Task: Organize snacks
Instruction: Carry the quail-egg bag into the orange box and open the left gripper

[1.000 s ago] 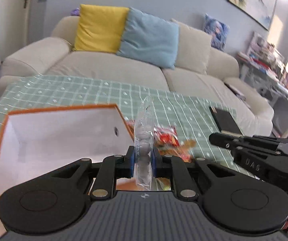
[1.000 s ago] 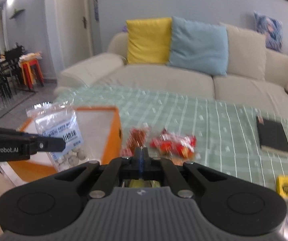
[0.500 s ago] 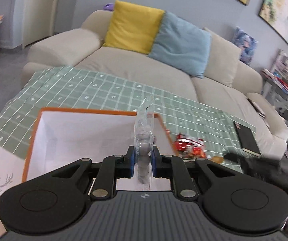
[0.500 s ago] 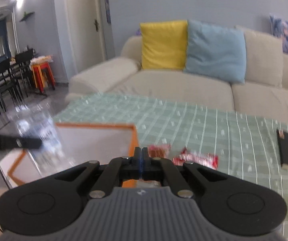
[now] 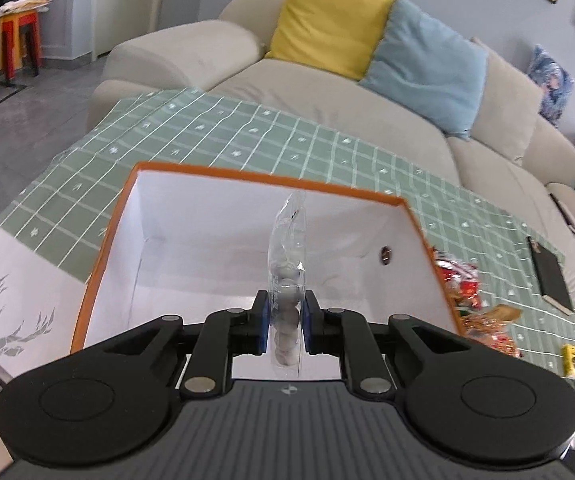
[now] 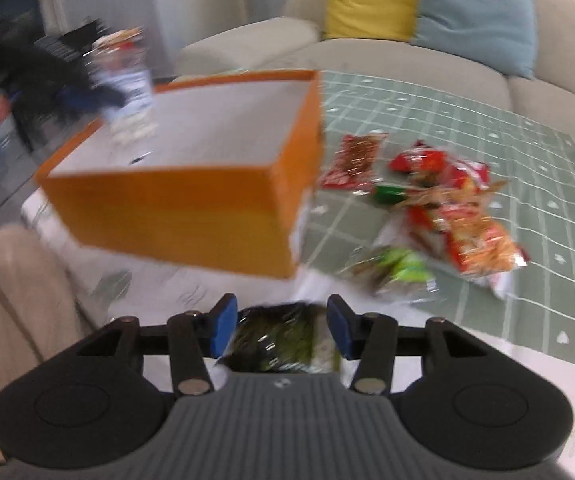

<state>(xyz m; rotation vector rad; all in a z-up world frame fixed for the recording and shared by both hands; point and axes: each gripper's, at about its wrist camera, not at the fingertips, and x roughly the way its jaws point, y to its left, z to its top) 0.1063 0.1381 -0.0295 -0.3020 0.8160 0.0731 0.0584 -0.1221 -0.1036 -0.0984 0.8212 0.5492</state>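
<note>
Motion-blurred dark green packet (image 6: 283,340), half hidden underneath

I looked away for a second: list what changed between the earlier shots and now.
The left gripper carried its clear snack bag over the orange box. The right gripper dropped toward a dark green packet, its jaws just opening around it. Unchanged: left grip, snack pile.

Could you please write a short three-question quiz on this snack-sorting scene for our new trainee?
1. True or false: the left gripper is shut on a clear bag of round sweets.
2. What colour is the rim of the box?
3. The dark green packet lies: A) inside the box, B) between the right gripper pads, C) on the sofa.

Key: 1 true; 2 orange; 3 B.
</note>
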